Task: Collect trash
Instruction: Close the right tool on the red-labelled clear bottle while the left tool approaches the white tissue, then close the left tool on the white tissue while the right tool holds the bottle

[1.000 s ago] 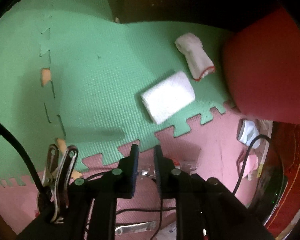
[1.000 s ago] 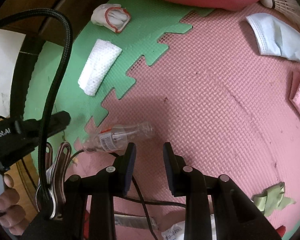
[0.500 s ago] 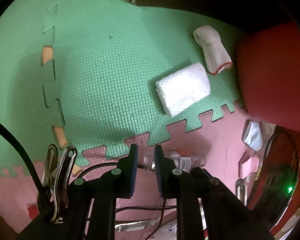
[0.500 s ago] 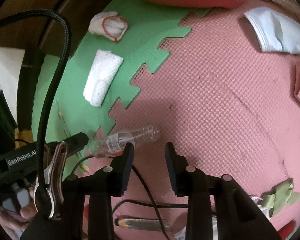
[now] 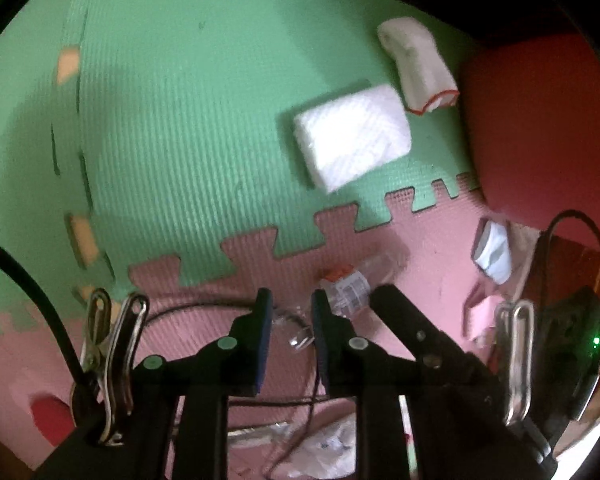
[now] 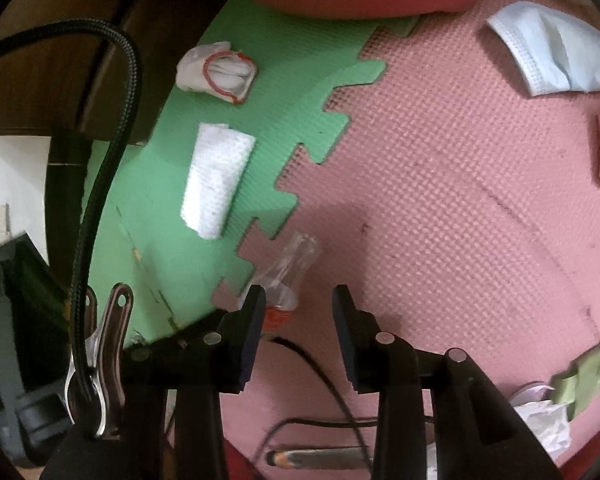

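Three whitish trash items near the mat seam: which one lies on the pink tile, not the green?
The clear plastic bottle with the orange-and-white label; it lies on pink. The folded paper towel and the red-rimmed white sock both lie on green.

Right gripper [image 6: 299, 300] fingers parted over the pink mat [image 6: 440, 208], a blurred clear bottle [image 6: 290, 270] seemingly between them.

A plastic bottle [image 6: 288, 276] lies on the floor mat [image 6: 440, 208], with a folded tissue [image 6: 216, 184] beyond the seam.
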`<state>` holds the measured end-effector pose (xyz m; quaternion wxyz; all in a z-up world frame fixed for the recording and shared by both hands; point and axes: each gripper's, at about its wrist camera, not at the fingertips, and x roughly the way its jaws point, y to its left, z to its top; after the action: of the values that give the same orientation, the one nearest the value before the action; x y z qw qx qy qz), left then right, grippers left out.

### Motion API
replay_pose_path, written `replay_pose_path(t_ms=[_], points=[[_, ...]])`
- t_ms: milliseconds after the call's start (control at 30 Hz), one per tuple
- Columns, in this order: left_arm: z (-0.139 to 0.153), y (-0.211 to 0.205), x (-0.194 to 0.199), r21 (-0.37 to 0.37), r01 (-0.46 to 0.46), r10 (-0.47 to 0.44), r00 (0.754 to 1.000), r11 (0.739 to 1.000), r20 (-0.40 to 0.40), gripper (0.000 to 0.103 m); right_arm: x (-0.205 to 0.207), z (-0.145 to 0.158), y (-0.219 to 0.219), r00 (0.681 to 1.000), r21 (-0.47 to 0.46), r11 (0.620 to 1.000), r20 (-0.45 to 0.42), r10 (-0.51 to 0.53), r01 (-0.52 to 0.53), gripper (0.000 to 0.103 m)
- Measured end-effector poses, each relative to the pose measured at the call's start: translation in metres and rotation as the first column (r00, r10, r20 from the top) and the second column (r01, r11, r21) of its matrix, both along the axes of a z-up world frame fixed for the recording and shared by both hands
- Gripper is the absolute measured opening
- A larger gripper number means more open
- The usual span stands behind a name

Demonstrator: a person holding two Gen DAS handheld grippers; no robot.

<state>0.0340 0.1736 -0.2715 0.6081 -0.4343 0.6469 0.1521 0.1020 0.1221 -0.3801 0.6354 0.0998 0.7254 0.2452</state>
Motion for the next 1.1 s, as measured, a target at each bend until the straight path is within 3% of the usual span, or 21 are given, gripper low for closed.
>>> replay_pose_path(t_ms=[133, 267, 467, 667, 933, 1033, 1100], points=[[0.004, 0.009, -0.007, 0.030, -0.033, 0.033, 0.999, 0.999, -0.012, 0.019, -0.006, 0.000, 0.020, 1.000, -0.014, 1.000, 0.002, 0.023, -0.023, 0.036], [0.019, 0.023, -0.010, 0.121, -0.043, 0.043, 0.999, 0.992, 0.004, 0.019, -0.014, -0.004, 0.038, 0.997, -0.063, 0.996, 0.011, 0.071, -0.070, 0.036], [0.023, 0.027, -0.007, 0.160, 0.002, -0.002, 1.000, 0.987, -0.004, 0.019, -0.032, -0.003, 0.071, 0.976, -0.148, 0.972, 0.091, 0.198, -0.183, 0.032], [0.028, 0.021, 0.009, 0.211, 0.073, -0.073, 0.997, 0.975, -0.008, 0.019, -0.031, -0.001, 0.066, 0.979, -0.138, 0.976, 0.093, 0.180, -0.166, 0.032], [0.028, 0.010, 0.035, 0.271, 0.180, -0.179, 0.983, 0.946, -0.027, 0.032, -0.009, 0.008, 0.031, 0.980, -0.194, 0.976, 0.153, 0.129, -0.098, 0.032], [0.025, 0.004, 0.050, 0.268, 0.227, -0.228, 0.973, 0.936, -0.027, 0.043, -0.004, 0.005, 0.021, 0.981, -0.210, 0.974, 0.155, 0.119, -0.085, 0.032], [0.026, 0.001, 0.061, 0.298, 0.271, -0.275, 0.961, 0.915, -0.032, 0.049, -0.003, 0.001, 0.014, 0.981, -0.218, 0.972, 0.153, 0.120, -0.085, 0.032]])
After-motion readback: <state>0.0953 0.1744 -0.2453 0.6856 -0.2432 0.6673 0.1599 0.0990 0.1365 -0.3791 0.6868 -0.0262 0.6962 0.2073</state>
